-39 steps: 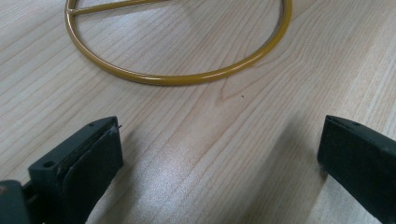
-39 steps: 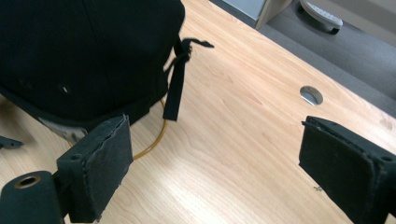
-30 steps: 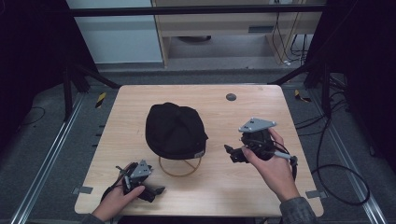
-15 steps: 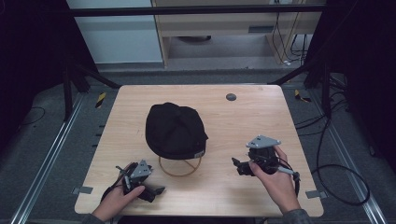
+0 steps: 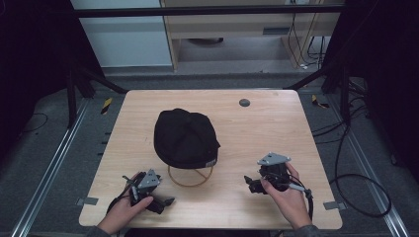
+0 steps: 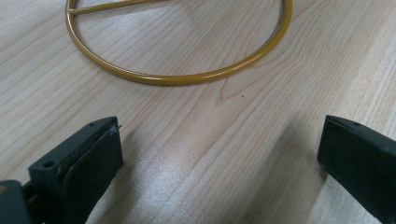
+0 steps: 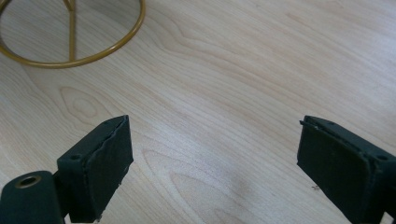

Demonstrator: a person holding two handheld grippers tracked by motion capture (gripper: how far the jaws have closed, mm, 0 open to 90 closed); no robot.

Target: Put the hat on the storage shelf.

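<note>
1. A black cap (image 5: 185, 138) sat on a gold wire stand (image 5: 190, 177) near the middle of the wooden tabletop (image 5: 276, 128). The crown covered the top of the stand; the ring base lay flat on the wood at the near side.
2. The left tool (image 5: 165, 201) rested low on the tabletop near the front edge, to the left of the ring base. Its jaws were spread wide with nothing between them. In the left gripper view the left tool (image 6: 219, 154) pointed at the ring.
3. The right tool (image 5: 249, 183) rested on the tabletop to the right of the stand, held by the right hand (image 5: 286, 197). Its jaws were likewise spread and empty. In the right gripper view the right tool (image 7: 215, 149) faced bare wood, with the ring at upper left.
4. Handling estimate: the cap appeared to be soft, light fabric that would fold under a pinch. The stand looked like thin, stiff metal, light enough to tip or slide if the cap were dragged sideways.
5. Recommended hold: pinch the lower edge of the cap or the brim, and lift upward. Steadying the ring base with the other tool would likely limit shifting.
6. A small dark round spot (image 5: 244, 102) lay at the far side of the tabletop, well apart from the cap.
</note>
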